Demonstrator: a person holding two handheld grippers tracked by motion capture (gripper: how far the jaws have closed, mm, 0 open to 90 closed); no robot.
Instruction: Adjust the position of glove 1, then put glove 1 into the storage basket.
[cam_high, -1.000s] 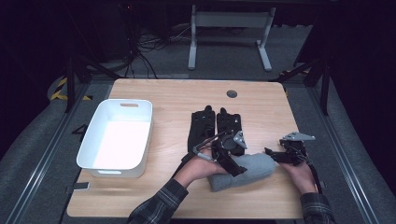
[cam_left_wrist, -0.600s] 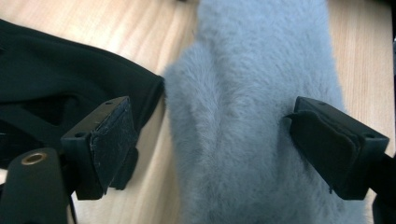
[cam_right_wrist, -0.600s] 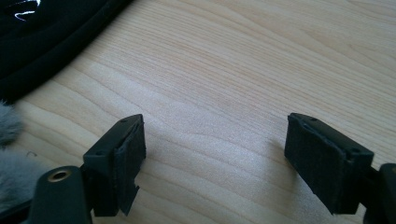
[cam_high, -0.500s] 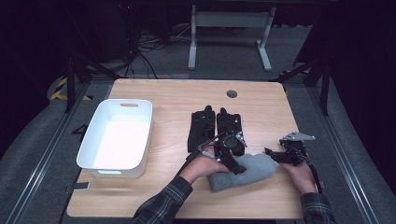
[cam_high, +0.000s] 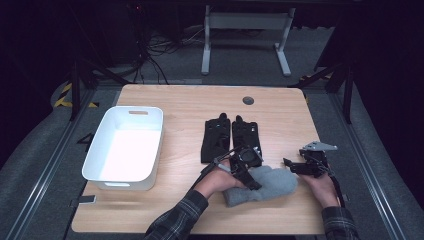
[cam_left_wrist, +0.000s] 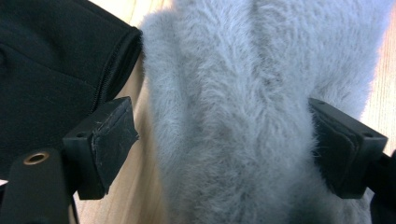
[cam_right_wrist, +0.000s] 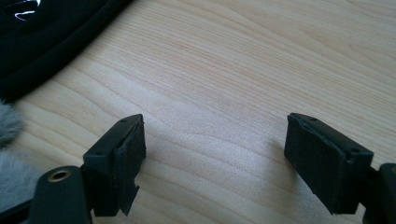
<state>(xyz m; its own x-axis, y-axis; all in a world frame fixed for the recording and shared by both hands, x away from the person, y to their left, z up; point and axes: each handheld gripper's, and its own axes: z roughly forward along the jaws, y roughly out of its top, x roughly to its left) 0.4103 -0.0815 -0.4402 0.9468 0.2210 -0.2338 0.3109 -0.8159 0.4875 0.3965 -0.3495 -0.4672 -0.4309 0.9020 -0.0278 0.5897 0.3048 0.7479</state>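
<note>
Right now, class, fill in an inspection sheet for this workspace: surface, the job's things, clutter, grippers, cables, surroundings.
Surface: wooden table, round dark grommet near the far edge.
Job's things: fluffy grey mitten lying flat near the front edge; pair of black gloves side by side just beyond it.
Clutter: white bin on the left, nothing seen inside.
Grippers: left gripper open, jaws straddling the mitten; right gripper open over bare wood.
Cables: tangle on the floor beyond the table.
Surroundings: dark room, metal stand behind.
</note>
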